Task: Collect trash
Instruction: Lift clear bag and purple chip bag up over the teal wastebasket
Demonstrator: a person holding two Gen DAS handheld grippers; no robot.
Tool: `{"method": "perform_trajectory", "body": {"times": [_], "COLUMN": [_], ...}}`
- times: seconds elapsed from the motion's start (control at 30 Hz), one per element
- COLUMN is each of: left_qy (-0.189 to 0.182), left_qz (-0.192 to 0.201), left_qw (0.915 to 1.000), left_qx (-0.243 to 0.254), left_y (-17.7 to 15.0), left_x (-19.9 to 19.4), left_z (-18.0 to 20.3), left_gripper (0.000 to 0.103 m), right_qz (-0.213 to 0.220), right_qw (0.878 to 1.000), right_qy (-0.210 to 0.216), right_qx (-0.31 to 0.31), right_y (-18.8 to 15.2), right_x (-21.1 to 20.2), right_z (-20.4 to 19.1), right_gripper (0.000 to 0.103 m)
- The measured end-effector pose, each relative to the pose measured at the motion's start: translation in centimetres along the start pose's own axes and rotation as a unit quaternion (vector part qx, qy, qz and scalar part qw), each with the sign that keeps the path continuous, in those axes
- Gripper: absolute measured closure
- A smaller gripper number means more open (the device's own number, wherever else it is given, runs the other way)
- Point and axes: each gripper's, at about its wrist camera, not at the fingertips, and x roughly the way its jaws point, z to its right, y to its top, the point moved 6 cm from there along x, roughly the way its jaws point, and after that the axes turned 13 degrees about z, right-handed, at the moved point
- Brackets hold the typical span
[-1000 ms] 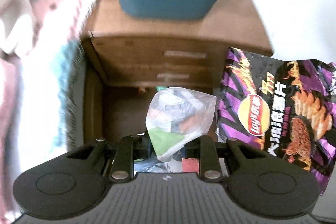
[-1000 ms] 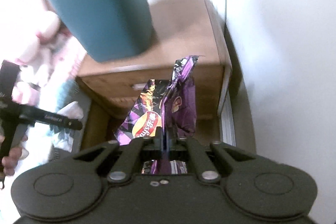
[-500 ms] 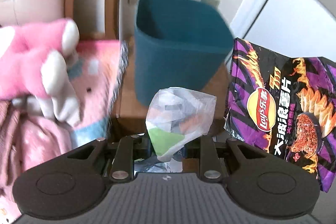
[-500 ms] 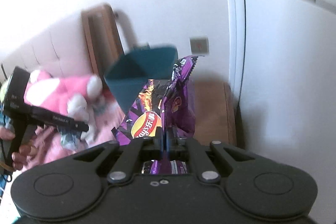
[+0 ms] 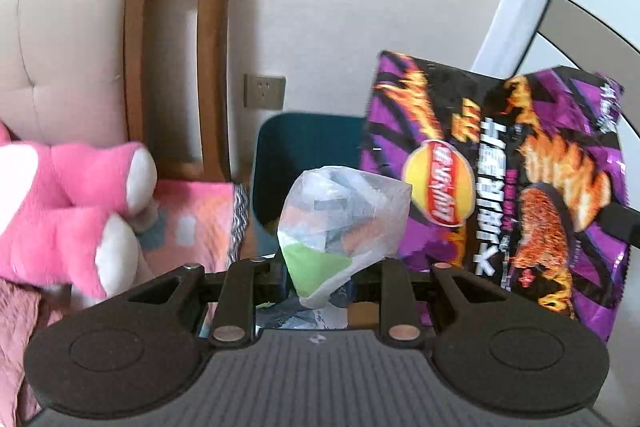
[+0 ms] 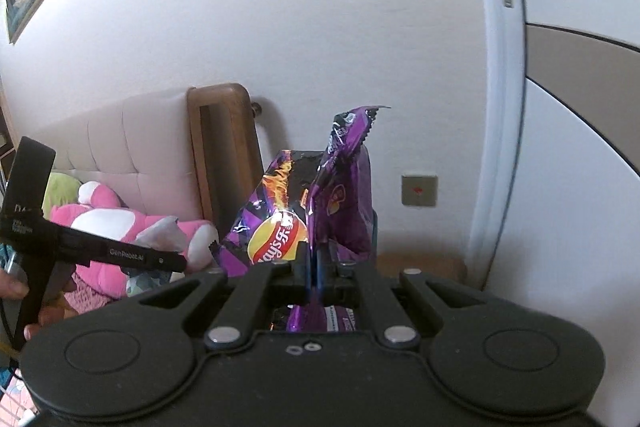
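Note:
My left gripper [image 5: 320, 267] is shut on a crumpled clear plastic bag [image 5: 344, 223] with green and orange scraps inside, held up in front of the teal bin [image 5: 304, 147]. The bin's open top shows just behind the bag. My right gripper [image 6: 312, 267] is shut on a purple Lay's chip bag [image 6: 320, 203] that stands upright between its fingers. That chip bag [image 5: 500, 195] fills the right of the left wrist view and covers the bin's right side. In the right wrist view only a sliver of the bin [image 6: 375, 231] shows behind it.
The bin stands on a wooden nightstand [image 6: 420, 263] against the white wall. A wood-framed padded headboard [image 5: 176, 59] and a pink plush toy [image 5: 72, 203] on bedding lie left. A person's hand [image 6: 12, 287] holds the left gripper [image 6: 180, 262]. A white door frame [image 6: 496, 107] is right.
Both grippers have risen with their trash still held. The bin, first seen from below against the drawers, now shows its open top. The headboard, wall and plush toy have come into view.

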Motion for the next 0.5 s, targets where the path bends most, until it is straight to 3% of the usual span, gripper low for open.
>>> {"method": "perform_trajectory", "body": {"times": [0.2, 0.5], "left_qy": [0.018, 0.049], "left_qz": [-0.014, -0.040], "left_qw": [0.9994, 0.9975], "left_qx": [-0.025, -0.032], "left_y": [2.5, 4.2], "left_x": [4.6, 10.8], "left_z": [-0.5, -0.7], "left_gripper": [0.079, 0.079], "right_qz": [-0.011, -0.064], "right_qw": [1.000, 0.996], "right_qy": [0.010, 0.026], "right_qx": [-0.010, -0.047], "right_y": [1.6, 1.0], "right_x": [6.0, 13.6], "right_z": [-0.1, -0.2], "right_gripper": [0.101, 0.101]}}
